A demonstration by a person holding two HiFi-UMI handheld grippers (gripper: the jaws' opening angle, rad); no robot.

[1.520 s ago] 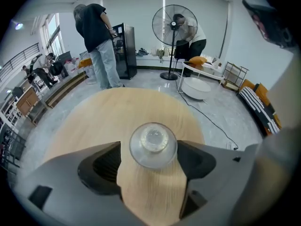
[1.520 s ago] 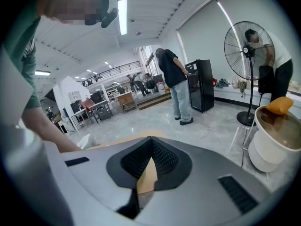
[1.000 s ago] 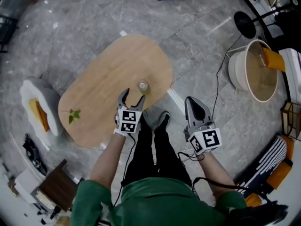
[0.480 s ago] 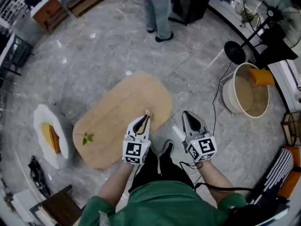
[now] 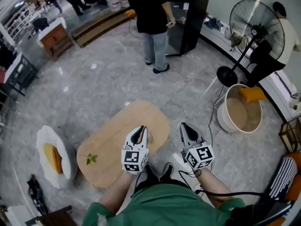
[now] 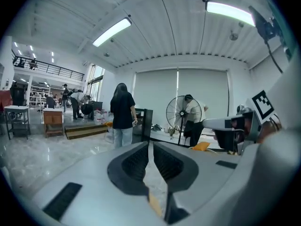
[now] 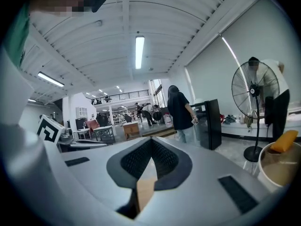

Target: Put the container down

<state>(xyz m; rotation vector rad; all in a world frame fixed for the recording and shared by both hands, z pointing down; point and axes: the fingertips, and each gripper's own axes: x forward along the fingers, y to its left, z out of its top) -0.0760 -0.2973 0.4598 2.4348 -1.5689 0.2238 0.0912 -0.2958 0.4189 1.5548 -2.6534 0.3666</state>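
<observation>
Two hand-held grippers are raised side by side in front of us, both pointing almost level across the room. We see the left hand-held gripper (image 5: 141, 129) with its jaws pressed together and nothing between them; its own view shows only a sliver of floor and wood below the meeting pads. The right hand-held gripper (image 5: 183, 125) is likewise pressed together and carries nothing. Beneath the left hand-held gripper's tip lies the oval wooden desk (image 5: 117, 131), with a small green leaf (image 5: 91, 159) on it, off to that gripper's left. We cannot tell where the container is: no view shows it clearly, and neither gripper holds it. Ahead of both grippers a person (image 5: 153, 18) stands on the marble floor (image 5: 94, 84). To the right of the right hand-held gripper are a round white tub (image 5: 221, 119) and a standing fan (image 5: 256, 25).
</observation>
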